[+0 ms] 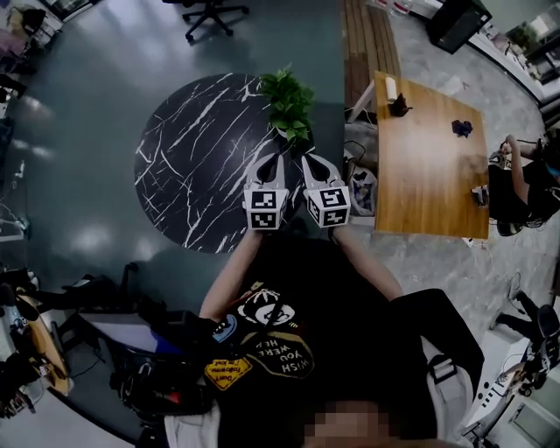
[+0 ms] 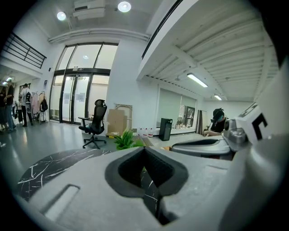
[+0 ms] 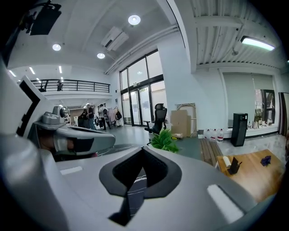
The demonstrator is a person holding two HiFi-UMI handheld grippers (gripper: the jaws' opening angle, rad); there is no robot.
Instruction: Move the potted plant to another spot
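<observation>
The potted plant [image 1: 287,103] is held by neither gripper. Lowest in the head view, the left gripper [image 1: 270,161] and the right gripper [image 1: 315,161] hover side by side over the round black marble tabletop [image 1: 188,162]. In each gripper view the jaws are closed tip to tip with nothing between them, and only marble shows through the gap. Just above them in the frame, the plant stands upright at the upper right edge of the tabletop, its stem axis vertical. It lies straight ahead, about between the two grippers, and I judge neither clearly nearer. Whether this is its old spot or its new one, I cannot tell. Farther off, a wooden table [image 1: 429,166] is at right and an office chair [image 1: 210,13] at top.
</observation>
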